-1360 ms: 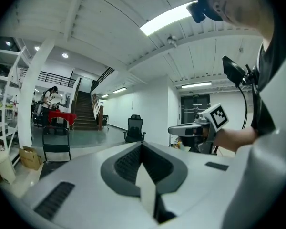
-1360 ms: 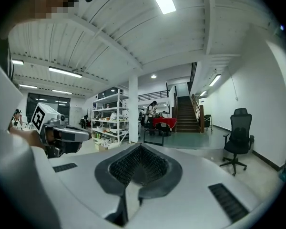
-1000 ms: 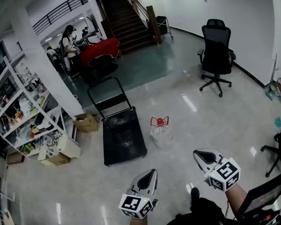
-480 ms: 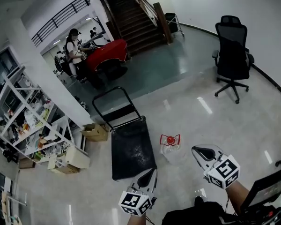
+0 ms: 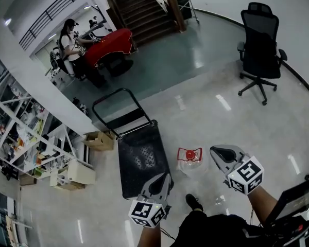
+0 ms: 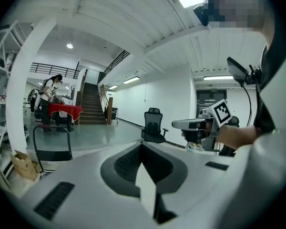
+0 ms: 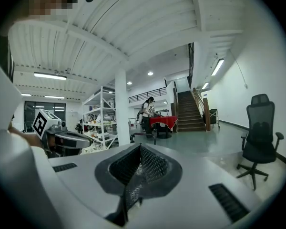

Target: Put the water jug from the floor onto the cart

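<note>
Standing closer to the work than a second ago: the cart and jug have slid down the head view toward the person. Glossy pale grey floor [image 5: 206,107] fills most of the frame. White metal shelving rack [image 5: 26,138] sits at 9 o'clock.

Black flat-bed push cart [image 5: 141,156] now lies at 6 to 7 o'clock, its near edge level with the left gripper. A second ago it lay well ahead of both grippers. Black mesh office chair [image 5: 261,40] stands upright on its castors at 2 o'clock. Red-draped table [image 5: 110,41] is at 11 o'clock, with a person [image 5: 69,35] standing at its left end, as before. Brown cardboard box [image 5: 99,139] rests on the floor at 9 o'clock of the cart, near it.

Red-capped clear plastic water jug [image 5: 191,163] stands upright on the floor at 3 o'clock of the cart, just beside its right edge and not on it. It was well ahead of the grippers; now it sits between them.

Left gripper [image 5: 166,176], white with a marker cube, is at 6 o'clock and overlaps the cart's near right corner in the head view. Its own view shows the jaws pressed together with nothing between them. Right gripper [image 5: 215,150] is at 5 o'clock, just at 3 o'clock of the jug and apart from it. Its jaws are likewise closed tight and empty. A black shoe [image 5: 194,203] now shows at 6 o'clock, between the two forearms.
</note>
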Demonstrator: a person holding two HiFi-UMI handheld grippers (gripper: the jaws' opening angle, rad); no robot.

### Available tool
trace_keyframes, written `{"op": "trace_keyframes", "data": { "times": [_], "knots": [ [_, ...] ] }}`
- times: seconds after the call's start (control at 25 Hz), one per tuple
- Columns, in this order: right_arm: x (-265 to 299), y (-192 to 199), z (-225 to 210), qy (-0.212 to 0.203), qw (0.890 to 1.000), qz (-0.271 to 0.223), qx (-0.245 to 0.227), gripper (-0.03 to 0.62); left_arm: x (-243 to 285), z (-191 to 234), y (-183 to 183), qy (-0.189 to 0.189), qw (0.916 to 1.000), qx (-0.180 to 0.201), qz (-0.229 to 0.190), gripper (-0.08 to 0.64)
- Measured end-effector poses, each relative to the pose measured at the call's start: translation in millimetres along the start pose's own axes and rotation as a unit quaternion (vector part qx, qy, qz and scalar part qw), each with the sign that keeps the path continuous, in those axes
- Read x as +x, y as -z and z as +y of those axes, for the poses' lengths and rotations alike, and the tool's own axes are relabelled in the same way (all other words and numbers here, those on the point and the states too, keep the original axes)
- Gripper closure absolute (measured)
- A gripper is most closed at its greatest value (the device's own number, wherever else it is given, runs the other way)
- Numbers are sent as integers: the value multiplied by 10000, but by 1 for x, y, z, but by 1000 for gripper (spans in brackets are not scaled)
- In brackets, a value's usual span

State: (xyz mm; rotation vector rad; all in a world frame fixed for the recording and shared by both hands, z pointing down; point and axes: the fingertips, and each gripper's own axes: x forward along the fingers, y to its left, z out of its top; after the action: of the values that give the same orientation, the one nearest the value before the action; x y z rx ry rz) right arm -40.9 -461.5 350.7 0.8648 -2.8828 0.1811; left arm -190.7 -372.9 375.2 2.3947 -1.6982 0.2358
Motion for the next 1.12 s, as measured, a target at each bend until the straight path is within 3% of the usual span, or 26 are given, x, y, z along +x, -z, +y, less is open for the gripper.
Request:
{"op": "trace_keyframes", "data": {
  "times": [0.24,0.44,0.6,0.92,1.12],
  "knots": [
    [81,2,-24,319,9993,210,-28,591,48,82,-9,198,9995,-190,-140,560],
    [141,-4,-36,651,9977,137,115,591,78,133,-13,564,9982,208,-80,560],
    [169,3,-58,658,9967,453,160,591,111,153,-4,617,9977,-263,84,560],
    [202,46,-113,504,9927,879,660,591,172,155,21,836,9920,-724,604,560],
    [222,107,-151,374,9837,1341,1141,588,218,180,58,269,9881,-1225,892,555]
  ]
}}
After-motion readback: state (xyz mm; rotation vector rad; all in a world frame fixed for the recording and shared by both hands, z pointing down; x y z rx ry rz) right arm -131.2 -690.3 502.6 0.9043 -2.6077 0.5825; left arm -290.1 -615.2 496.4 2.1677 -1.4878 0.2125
